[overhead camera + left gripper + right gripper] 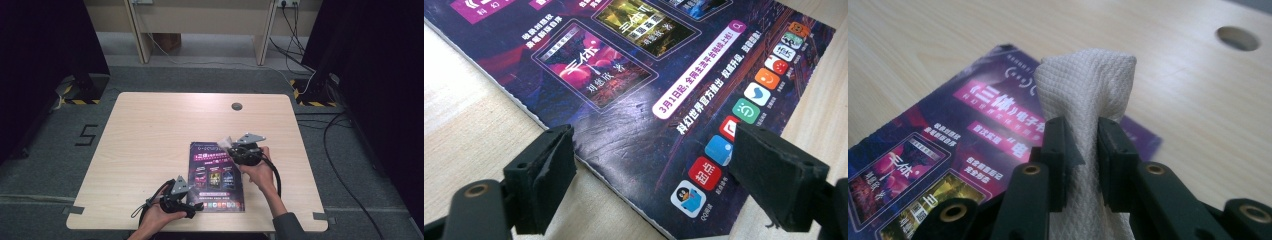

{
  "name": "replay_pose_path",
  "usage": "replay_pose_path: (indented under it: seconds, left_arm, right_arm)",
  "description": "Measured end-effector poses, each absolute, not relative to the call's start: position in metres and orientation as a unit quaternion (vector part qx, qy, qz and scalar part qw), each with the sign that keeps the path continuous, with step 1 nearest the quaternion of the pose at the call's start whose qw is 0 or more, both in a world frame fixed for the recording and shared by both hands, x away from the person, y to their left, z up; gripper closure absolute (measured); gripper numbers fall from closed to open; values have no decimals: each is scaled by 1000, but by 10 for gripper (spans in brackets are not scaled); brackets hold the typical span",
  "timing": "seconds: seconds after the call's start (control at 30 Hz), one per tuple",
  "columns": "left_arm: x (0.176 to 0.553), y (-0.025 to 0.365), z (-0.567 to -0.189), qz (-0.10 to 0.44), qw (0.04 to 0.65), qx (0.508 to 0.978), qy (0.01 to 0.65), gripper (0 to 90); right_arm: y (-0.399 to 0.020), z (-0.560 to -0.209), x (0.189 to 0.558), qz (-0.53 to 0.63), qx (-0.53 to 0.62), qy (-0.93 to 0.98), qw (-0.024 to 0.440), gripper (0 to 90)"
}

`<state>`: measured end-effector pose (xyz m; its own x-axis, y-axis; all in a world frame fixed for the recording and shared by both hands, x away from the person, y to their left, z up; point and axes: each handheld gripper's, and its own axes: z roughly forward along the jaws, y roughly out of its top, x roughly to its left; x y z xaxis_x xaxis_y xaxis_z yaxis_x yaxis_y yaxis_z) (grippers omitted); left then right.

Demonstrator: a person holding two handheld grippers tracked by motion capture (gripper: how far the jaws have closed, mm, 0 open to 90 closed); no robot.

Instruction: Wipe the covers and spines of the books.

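A dark purple printed booklet [216,176] with glossy cover and rows of coloured app icons lies flat on the pale wooden table [145,145], near the person's edge and between the two hands. The left gripper [192,207] rests low at the booklet's near left corner; in the left gripper view its two black padded jaws stand wide apart — released, gripping nothing — with the booklet's corner and its icon row [744,107] lying between and beyond them. The right gripper [231,146] is held above the booklet's far right corner, clenched on a white waffle-textured paper towel [1083,90]. In the right gripper view the towel is pinched tight between the pads and bulges out above them, upright, clear of the cover — the table's round cable hole [1237,38] shows beyond.
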<state>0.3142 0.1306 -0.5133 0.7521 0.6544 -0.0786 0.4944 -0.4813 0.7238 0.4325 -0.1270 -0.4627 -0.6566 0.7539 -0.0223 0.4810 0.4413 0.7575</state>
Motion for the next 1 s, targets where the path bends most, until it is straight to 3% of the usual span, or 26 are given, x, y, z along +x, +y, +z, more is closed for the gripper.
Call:
replay_pose_path:
  seconds: [0.37, 1.0]
  left_arm:
    - [311, 122, -513, 108, 379, 860, 323, 185]
    - [309, 122, -514, 112, 386, 856, 325, 187]
  right_arm:
    - [-115, -492, 439, 314, 368, 857, 175, 689]
    - [-143, -497, 471, 308, 416, 830, 210, 691]
